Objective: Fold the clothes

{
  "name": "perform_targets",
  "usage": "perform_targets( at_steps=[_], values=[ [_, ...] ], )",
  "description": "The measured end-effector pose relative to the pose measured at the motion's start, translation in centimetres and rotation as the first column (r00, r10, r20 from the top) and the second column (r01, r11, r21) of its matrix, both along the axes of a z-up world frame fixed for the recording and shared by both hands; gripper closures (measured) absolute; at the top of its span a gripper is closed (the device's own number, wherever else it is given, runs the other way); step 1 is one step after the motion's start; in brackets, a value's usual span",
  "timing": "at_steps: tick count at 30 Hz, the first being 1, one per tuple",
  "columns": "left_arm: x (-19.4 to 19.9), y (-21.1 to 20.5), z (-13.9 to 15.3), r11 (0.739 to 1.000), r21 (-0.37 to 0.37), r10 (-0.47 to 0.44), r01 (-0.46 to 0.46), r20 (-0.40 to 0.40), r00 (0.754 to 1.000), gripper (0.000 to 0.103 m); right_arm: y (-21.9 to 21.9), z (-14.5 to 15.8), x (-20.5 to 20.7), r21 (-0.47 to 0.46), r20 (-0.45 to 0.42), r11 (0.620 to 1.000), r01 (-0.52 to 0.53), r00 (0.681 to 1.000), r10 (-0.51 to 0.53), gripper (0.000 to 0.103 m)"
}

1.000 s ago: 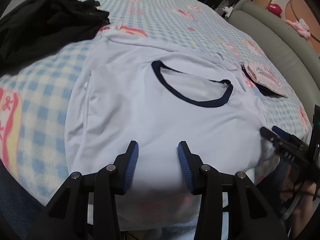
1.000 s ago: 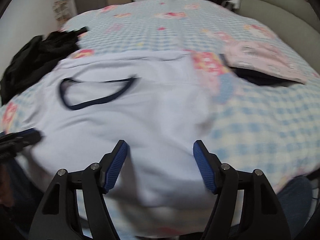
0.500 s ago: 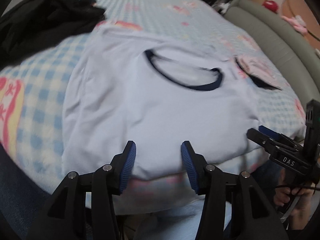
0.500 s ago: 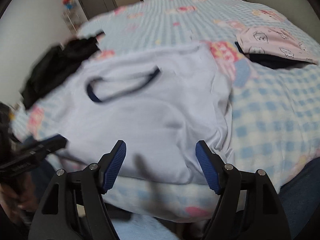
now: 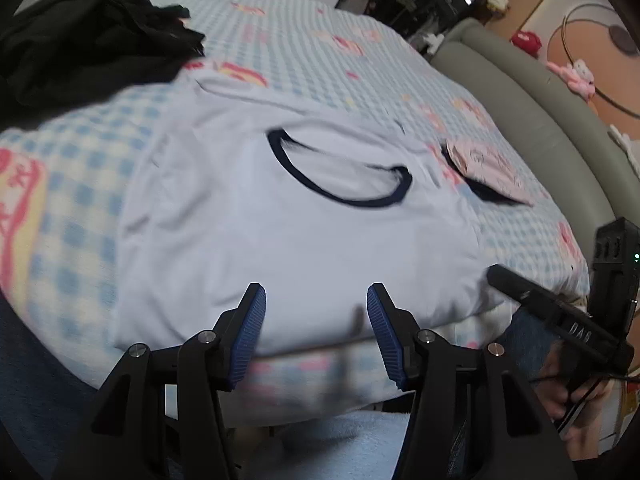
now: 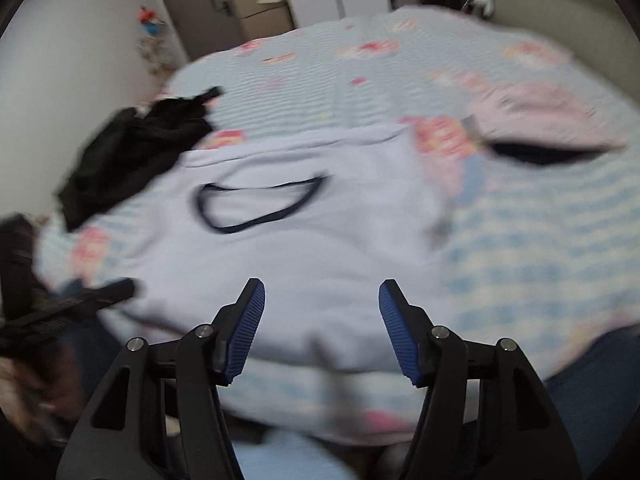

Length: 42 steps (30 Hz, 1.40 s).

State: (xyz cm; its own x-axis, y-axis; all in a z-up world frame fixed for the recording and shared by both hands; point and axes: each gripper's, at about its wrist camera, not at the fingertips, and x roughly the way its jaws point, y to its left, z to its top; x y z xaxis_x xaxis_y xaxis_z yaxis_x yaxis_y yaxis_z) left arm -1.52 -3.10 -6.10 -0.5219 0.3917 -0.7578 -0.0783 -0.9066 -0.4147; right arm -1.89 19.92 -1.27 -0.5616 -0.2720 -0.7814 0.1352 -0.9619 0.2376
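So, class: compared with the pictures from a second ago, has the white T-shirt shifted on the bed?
No. In the left wrist view the white T-shirt still touches the black clothes at its far corner, with the pink garment beside its collar.

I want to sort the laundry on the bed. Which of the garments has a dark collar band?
The white T-shirt, spread flat just ahead of both claws. Its neck opening is ringed in navy. The black pile and the pink folded piece show no such band.
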Motion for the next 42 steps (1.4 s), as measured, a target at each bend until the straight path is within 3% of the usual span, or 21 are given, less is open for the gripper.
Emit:
perform_targets(
  at_steps=[4, 6, 7, 8, 12, 18, 20, 22, 25, 29, 31, 32, 34, 38, 42],
  values=[
    [0.0, 0.9, -1.1, 0.996, -0.087, -0.004, 0.007, 0.038, 0.999, 0.047, -2.2, -3.0, -0.4, -0.024, 0.094, 0.999, -0.049, 0.994, 0.051, 0.043],
    [-0.2, 0.1, -1.6, 0.993, -0.120, 0.026, -0.017, 0.077, 0.997, 0.046, -1.9, -4.3, -0.6, 0.008, 0.128, 0.999, -0.031, 0.991, 0.030, 0.044],
    [-0.1, -0.8, -1.6, 0.994, -0.103, 0.045, -0.037, 0.083, 0.995, 0.046, -1.5, -4.7, -0.7, 0.011, 0.141, 1.000, -0.017, 0.990, 0.015, 0.048],
    [0.0, -1.7, -1.5, 0.995, -0.086, 0.065, -0.057, 0.090, 0.994, 0.047, -0.5, -4.7, -0.7, -0.001, 0.148, 1.000, 0.013, 0.989, -0.012, 0.054],
    [0.7, -4.8, -0.8, 0.984, -0.066, 0.171, -0.166, 0.096, 0.980, 0.048, 3.7, -4.2, -0.1, -0.044, 0.174, 0.991, 0.123, 0.978, -0.114, 0.059],
    [1.4, -6.5, -1.7, 0.954, -0.172, 0.271, -0.244, 0.157, 0.950, 0.048, 5.0, -2.2, 0.9, -0.070, 0.140, 0.981, 0.183, 0.975, -0.172, 0.055],
    [1.7, -7.2, -1.8, 0.944, -0.177, 0.308, -0.279, 0.166, 0.937, 0.048, 5.1, -2.3, 0.8, -0.027, 0.137, 0.980, 0.196, 0.972, -0.190, 0.050],
    [2.1, -7.7, -1.4, 0.936, -0.171, 0.334, -0.308, 0.148, 0.931, 0.048, 5.6, -3.2, 0.5, 0.092, 0.156, 0.971, 0.222, 0.959, -0.235, 0.050],
    [2.4, -8.0, -0.6, 0.928, -0.165, 0.354, -0.335, 0.105, 0.929, 0.047, 7.2, -3.5, 1.1, 0.075, 0.172, 0.964, 0.256, 0.949, -0.265, 0.050],
    [0.4, -6.2, 1.2, 0.964, -0.073, 0.258, -0.256, 0.027, 0.966, 0.046, 6.1, -1.8, 1.2, 0.062, 0.115, 0.977, 0.206, 0.971, -0.212, 0.048],
    [-1.4, -3.7, 2.5, 0.987, -0.066, 0.140, -0.143, -0.054, 0.989, 0.044, 5.0, -1.0, 0.5, 0.037, 0.087, 0.988, 0.151, 0.984, -0.154, 0.042],
    [-2.2, -2.8, 2.8, 0.994, -0.061, 0.083, -0.088, -0.073, 0.994, 0.044, 4.3, -0.7, -0.1, 0.045, 0.077, 0.991, 0.127, 0.989, -0.130, 0.036],
    [-4.2, -0.8, 2.5, 0.998, -0.060, 0.003, -0.009, -0.100, 0.995, 0.043, 2.9, -0.1, -1.6, 0.095, 0.046, 0.993, 0.074, 0.996, -0.079, 0.036],
    [-7.9, 0.0, -1.9, 0.963, -0.268, 0.040, -0.011, 0.100, 0.994, 0.043, 1.2, 0.2, -3.9, 0.226, 0.022, 0.971, 0.076, 0.996, -0.083, 0.039],
    [-7.0, -2.1, -2.1, 0.983, -0.183, 0.035, -0.018, 0.086, 0.996, 0.044, 4.0, -0.8, -4.9, 0.259, 0.044, 0.953, 0.156, 0.984, -0.173, 0.038]
  ],
)
